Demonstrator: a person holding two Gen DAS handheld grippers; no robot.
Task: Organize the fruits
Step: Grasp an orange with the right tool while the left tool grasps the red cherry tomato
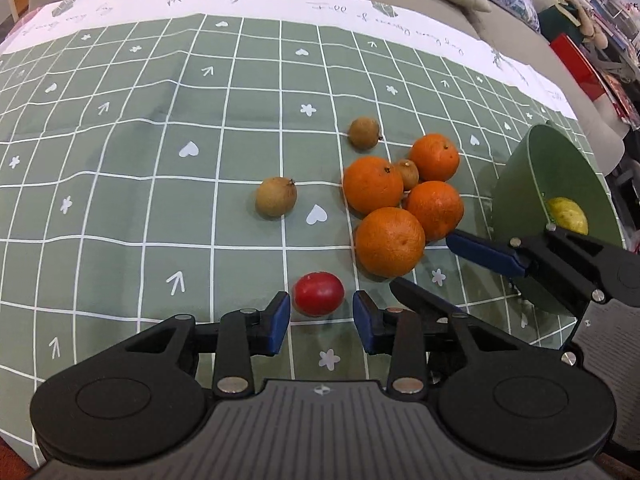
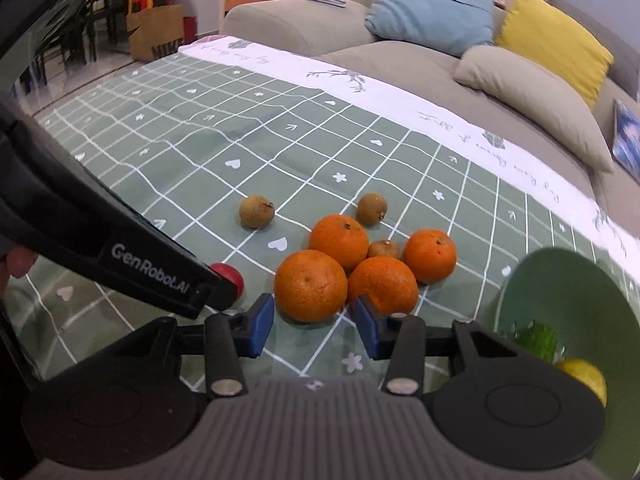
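Sideways lies the red fruit (image 1: 319, 294), between the left tongs (image 1: 321, 322).

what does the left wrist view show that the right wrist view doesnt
Only the left wrist view shows the red fruit whole, lying clear of the left claw, whose pads flank but do not touch it, and the right claw's blue pad from the side.

Only the right wrist view shows something green and leafy in the bowl, plus the blue cushion and yellow cushion.

Both show four oranges, three small brown fruits, the green bowl with a yellow fruit, and the green checked cloth.
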